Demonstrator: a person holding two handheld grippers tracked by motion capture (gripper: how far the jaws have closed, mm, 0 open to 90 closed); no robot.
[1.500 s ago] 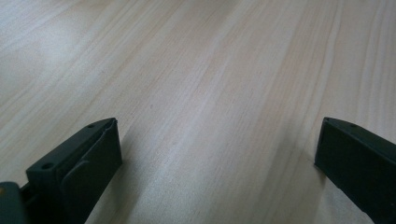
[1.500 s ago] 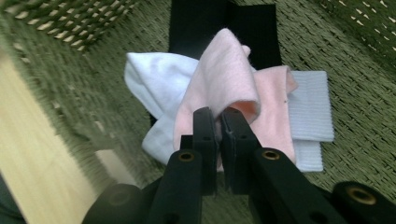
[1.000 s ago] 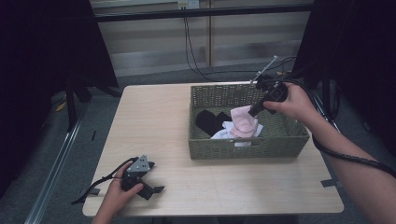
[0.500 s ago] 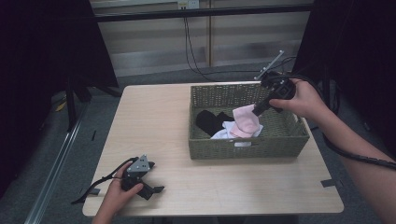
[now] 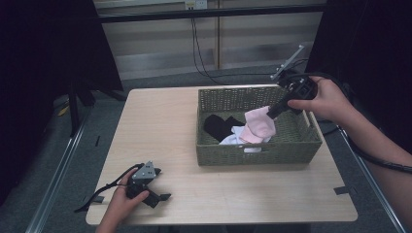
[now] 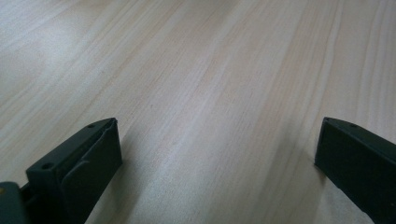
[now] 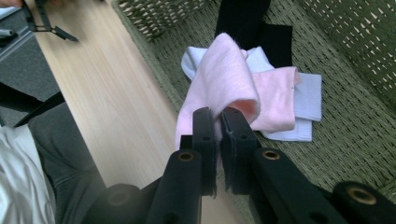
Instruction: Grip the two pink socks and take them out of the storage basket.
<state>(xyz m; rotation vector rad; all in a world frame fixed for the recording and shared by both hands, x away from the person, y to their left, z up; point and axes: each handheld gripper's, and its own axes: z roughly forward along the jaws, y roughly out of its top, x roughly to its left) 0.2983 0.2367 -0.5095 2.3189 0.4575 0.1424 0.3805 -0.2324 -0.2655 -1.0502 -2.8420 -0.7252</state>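
From the high view, a green woven basket [image 5: 257,150] sits on the right half of a pale wooden table [image 5: 160,126]. The right gripper [image 5: 272,112] reaches in over the basket's far right corner and grips a pink sock [image 5: 260,125], which hangs lifted above the basket floor. Under it lie a white sock [image 5: 233,138] and, toward the basket's left wall, a black sock [image 5: 218,126]. The left gripper [image 5: 163,196] rests on the table well apart from the basket, near the table's front left corner, held by a hand [image 5: 119,206].

In the left gripper view, the two black jaws stand wide apart with bare wood grain between them; nothing is grasped.

In the right gripper view, the jaws are clenched on a fold of the pink sock [image 7: 224,88], soft and fuzzy, draping down onto the white sock [image 7: 303,100], with the black sock [image 7: 254,28] beyond, all inside the basket [image 7: 355,121]. No writing or brand can be read anywhere.
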